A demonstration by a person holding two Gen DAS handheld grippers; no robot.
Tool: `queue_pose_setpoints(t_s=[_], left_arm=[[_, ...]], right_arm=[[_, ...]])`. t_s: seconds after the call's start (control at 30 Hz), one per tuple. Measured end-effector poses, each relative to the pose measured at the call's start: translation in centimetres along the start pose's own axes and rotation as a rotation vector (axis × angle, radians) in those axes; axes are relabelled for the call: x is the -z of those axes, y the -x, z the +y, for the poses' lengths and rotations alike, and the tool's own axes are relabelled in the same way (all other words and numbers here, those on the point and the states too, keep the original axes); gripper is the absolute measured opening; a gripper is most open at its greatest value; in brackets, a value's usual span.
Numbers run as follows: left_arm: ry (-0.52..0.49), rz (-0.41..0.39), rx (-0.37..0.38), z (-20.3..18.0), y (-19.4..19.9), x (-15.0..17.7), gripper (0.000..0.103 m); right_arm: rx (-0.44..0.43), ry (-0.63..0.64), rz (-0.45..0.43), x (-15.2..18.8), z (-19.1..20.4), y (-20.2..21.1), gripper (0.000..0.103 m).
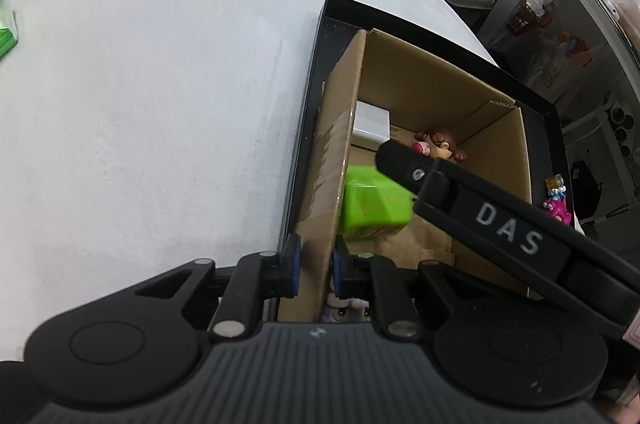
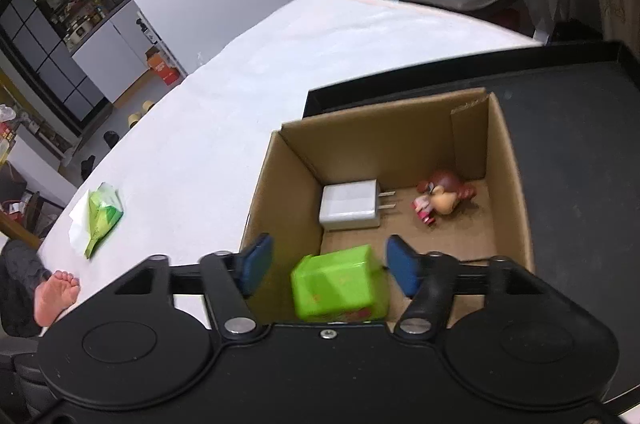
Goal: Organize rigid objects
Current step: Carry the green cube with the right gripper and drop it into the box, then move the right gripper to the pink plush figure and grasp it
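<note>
The left claw (image 1: 314,266) is clenched on the near-left wall of the cardboard box (image 1: 340,127), one pad on each side of the wall. The box stands in a black tray (image 2: 580,143) on the white desk (image 1: 160,83). The right claw (image 2: 326,264) is released above the box, its blue pads spread well clear of the green block (image 2: 340,284) between them. A white charger (image 2: 350,203) and a small figurine (image 2: 440,197) lie on the box floor.

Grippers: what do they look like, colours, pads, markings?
Both are matte black plastic with blue finger pads, silver pivot screws and round caps on each side. The left gripper has a ribbed grey centre panel. The right gripper shows white "DAS" lettering on its finger in the left wrist view.
</note>
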State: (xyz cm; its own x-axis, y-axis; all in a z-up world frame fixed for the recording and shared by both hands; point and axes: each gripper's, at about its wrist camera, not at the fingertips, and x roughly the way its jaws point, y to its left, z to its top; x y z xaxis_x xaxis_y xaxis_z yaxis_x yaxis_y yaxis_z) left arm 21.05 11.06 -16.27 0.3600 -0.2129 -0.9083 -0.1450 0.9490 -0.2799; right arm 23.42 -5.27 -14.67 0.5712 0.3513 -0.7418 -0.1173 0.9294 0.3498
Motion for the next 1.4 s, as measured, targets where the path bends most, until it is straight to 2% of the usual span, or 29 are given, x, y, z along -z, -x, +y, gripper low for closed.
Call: queue_pose_setpoints(t_s=[0.27, 0.4, 0.5, 0.57, 0.77, 1.0, 1.13, 1.23, 1.3, 1.4], left_arm=[[-0.018, -0.005, -0.062, -1.3, 0.1, -0.1, 0.016], [-0.023, -0.011, -0.096, -1.9, 0.3, -0.3, 0.017], [-0.032, -0.02, -0.121, -2.2, 0.5, -0.3, 0.022], [-0.017, -0.018, -0.144, -2.1, 0.2, -0.2, 0.03], [-0.015, -0.017, -0.209, -2.9, -0.2, -0.1, 0.035], [-0.021, -0.025, -0.275, -4.1, -0.4, -0.4, 0.042], [-0.065, -0.036, -0.32, -5.6, -0.9, -0.6, 0.043], [-0.116, -0.035, -0.316, -6.9, -1.3, -0.5, 0.046], [-0.149, -0.029, -0.342, -7.6, -1.7, -0.4, 0.047], [-0.137, -0.018, -0.394, -8.0, -2.5, -0.5, 0.047]], right_arm=[[0.024, 0.006, -0.08, -0.7, -0.8, 2.2, 0.065], [0.051, -0.004, -0.132, -1.2, -1.5, 3.4, 0.073], [0.1, 0.003, -0.165, -1.5, -2.3, 4.1, 0.076], [0.137, -0.006, -0.176, -1.5, -3.1, 4.4, 0.076], [0.241, -0.083, -0.158, -1.5, -6.2, 4.0, 0.076], [0.284, -0.177, -0.147, -0.9, -10.0, 4.2, 0.08], [0.311, -0.253, -0.135, -0.2, -12.3, 3.7, 0.081], [0.351, -0.288, -0.133, 0.5, -13.8, 3.7, 0.081], [0.354, -0.321, -0.126, 0.8, -14.9, 3.7, 0.081], [0.356, -0.346, -0.115, 0.9, -16.4, 3.5, 0.081]])
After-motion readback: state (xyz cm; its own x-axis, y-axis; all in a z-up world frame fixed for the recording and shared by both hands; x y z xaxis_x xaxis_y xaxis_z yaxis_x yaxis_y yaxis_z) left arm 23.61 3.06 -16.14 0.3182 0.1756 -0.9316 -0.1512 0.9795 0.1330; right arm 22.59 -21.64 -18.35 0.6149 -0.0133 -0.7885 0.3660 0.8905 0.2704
